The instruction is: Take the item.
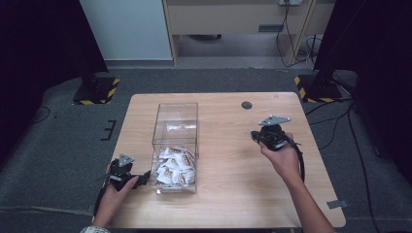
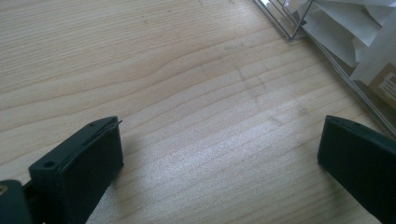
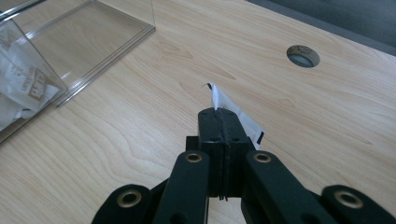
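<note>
Resting at the left edge of the table point(image 1: 233, 194), the left tongs point(image 1: 141, 180) stand wide apart with bare wood between the jaws; in the left gripper view the left tongs point(image 2: 219, 154) show two black jaws, and the near corner of the clear box point(image 2: 299, 32) sits just beyond the right one. One clear box point(image 1: 176, 124) stands left of the table's middle, long side running away from the person, just beside the left tongs. Its near end holds a heap of white sachets point(image 1: 175, 167) with brown print; they overlap too much to count, while the far half of the box is bare. Right of the box lies open wood, and one small round hole point(image 1: 247, 105) sits near the far edge. Farther right, the right tongs point(image 1: 256, 136) are held above the table in the person's right hand point(image 1: 284, 158), well apart from the box. In the right gripper view the right tongs point(image 3: 218, 116) are pressed together on one white sachet point(image 3: 233, 112), whose end sticks out past the tips over the wood. Two posts with yellow-and-black bases point(image 1: 94, 92) stand on the floor beyond the table's far corners.
</note>
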